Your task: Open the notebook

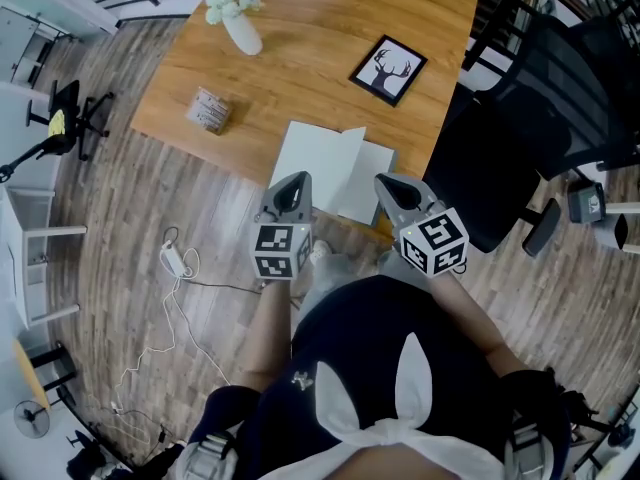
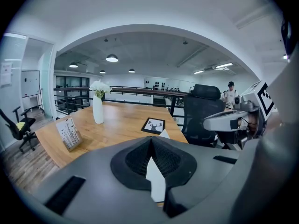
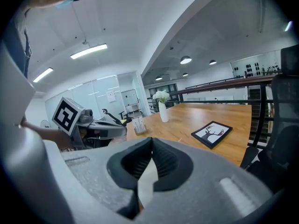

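Observation:
The notebook (image 1: 322,160) lies spread with white pages up at the near edge of the wooden table (image 1: 310,58). One white corner (image 2: 164,133) pokes up past my left jaws. My left gripper (image 1: 291,184) sits over the notebook's near left edge, and its jaws meet at the tip (image 2: 151,139). My right gripper (image 1: 391,185) is over the notebook's near right part, its jaws also touching (image 3: 151,139). White paper shows through the slot under each pair of pads. I cannot tell whether either pinches a sheet.
Farther back on the table stand a white vase with flowers (image 1: 241,28), a small card stand (image 1: 208,110) and a framed deer picture (image 1: 388,70). A black office chair (image 1: 530,138) is at the right. A power strip and cable (image 1: 176,260) lie on the floor at the left.

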Demonstrator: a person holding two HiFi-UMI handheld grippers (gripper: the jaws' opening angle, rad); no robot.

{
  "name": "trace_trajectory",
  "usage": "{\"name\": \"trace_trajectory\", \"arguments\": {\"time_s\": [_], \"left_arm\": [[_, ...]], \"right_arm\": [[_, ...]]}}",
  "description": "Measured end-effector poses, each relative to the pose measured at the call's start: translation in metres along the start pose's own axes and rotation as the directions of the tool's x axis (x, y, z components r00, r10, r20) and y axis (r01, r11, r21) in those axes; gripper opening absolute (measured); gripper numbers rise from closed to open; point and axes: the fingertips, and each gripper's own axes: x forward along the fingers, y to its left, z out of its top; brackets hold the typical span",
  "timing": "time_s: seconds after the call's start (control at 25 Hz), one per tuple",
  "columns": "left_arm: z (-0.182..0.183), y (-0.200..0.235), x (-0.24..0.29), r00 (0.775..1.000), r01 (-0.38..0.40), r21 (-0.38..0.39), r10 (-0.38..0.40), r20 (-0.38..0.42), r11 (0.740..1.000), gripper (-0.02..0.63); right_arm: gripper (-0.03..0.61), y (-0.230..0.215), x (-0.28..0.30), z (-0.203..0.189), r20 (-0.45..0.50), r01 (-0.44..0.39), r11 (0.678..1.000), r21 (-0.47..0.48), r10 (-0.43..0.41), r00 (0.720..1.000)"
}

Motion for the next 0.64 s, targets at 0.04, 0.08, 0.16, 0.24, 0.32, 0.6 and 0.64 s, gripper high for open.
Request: {"name": "trace_trajectory", "arguments": {"time_s": [0.04,0.08,0.16,0.24,0.32,0.6,0.64], "left_arm": [[-0.0004,0.0,0.0005,1.0,-0.002,-0.001,0.002,0.002,1.0,0.017],[0.0001,-0.0001,0.0009,1.0,-0.002,-0.001,0.002,0.006,1.0,0.017],[0.0018,0.0006,0.0015,1.0,-0.004,0.001,0.004,0.013,1.0,0.017],[0.0026,0.0012,0.0018,1.0,-0.004,0.001,0.004,0.009,1.0,0.017],[0.0022,0.0017,0.0011,1.0,-0.006,-0.003,0.006,-0.005,1.0,0.017],[0.004,0.0019,-0.001,1.0,-0.005,-0.012,0.005,0.001,1.0,0.017],[0.004,0.002,-0.0013,1.0,-0.005,-0.013,0.005,0.005,1.0,0.017]], "right_arm": [[-0.003,-0.0005,0.0004,-0.0005,-0.002,0.0,1.0,-0.001,0.0,1.0],[-0.003,-0.0008,0.0009,-0.0007,-0.003,-0.001,1.0,-0.003,0.001,1.0],[-0.003,-0.0012,0.0024,0.0004,-0.005,-0.003,1.0,-0.005,0.003,1.0],[-0.003,-0.0012,0.0041,0.0017,-0.008,-0.007,1.0,-0.007,0.006,1.0],[-0.003,-0.001,0.0055,0.0024,-0.01,-0.01,1.0,-0.009,0.01,1.0],[-0.003,-0.0004,0.0071,0.0001,-0.018,-0.016,1.0,-0.01,0.016,1.0],[-0.003,-0.0001,0.0072,-0.0002,-0.019,-0.018,1.0,-0.01,0.017,1.0]]}}
